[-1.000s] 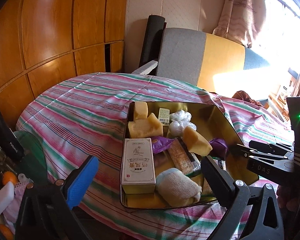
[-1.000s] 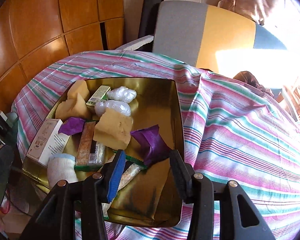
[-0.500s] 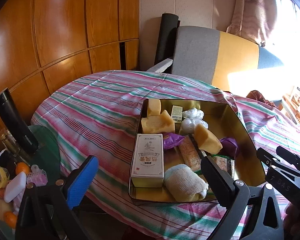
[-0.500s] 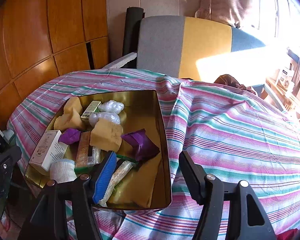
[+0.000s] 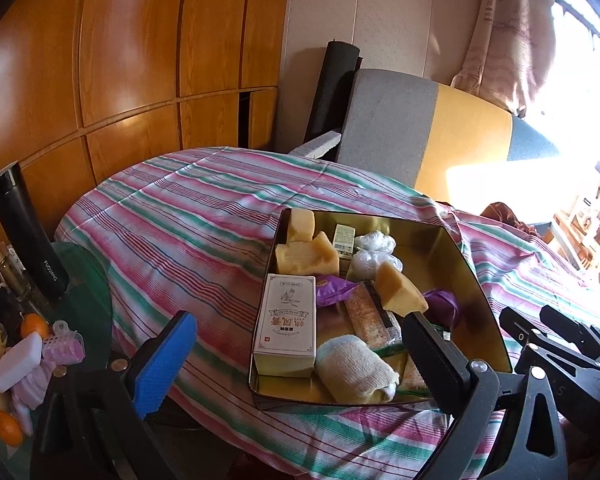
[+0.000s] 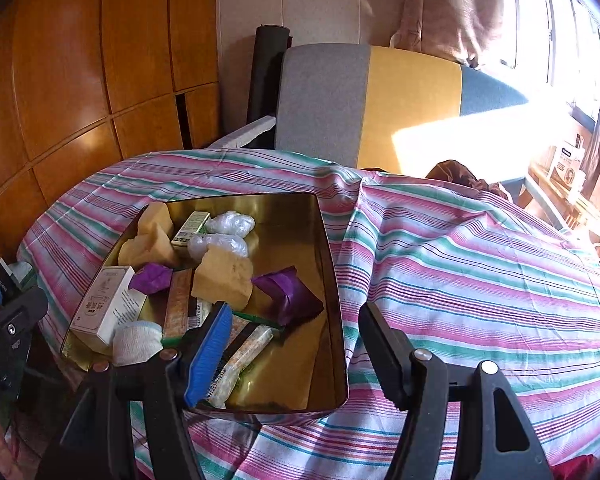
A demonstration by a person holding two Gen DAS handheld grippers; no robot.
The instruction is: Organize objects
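Note:
A gold metal tray (image 5: 452,236) (image 6: 324,240) sits on the striped tablecloth (image 5: 188,224) (image 6: 460,264). It holds a white box (image 5: 286,322) (image 6: 104,306), yellow sponge chunks (image 5: 306,258) (image 6: 222,274), purple wrappers (image 6: 286,290), white plastic bundles (image 5: 372,242), snack bars (image 6: 240,354) and a rolled white cloth (image 5: 354,364) (image 6: 134,342). My left gripper (image 5: 296,360) is open and empty, held back from the tray's near edge. My right gripper (image 6: 294,344) is open and empty over the tray's near right corner. It also shows in the left wrist view (image 5: 560,344).
A side stand at the left carries a black flask (image 5: 28,236), a jar, oranges (image 5: 34,324) and small items. A grey and yellow chair (image 5: 420,136) (image 6: 364,104) stands behind the table, before wood-panelled walls. Bright window light comes from the right.
Both grippers have drawn back and up from the tray, so more of the table and room shows. Both stay open. The tray's contents have not moved.

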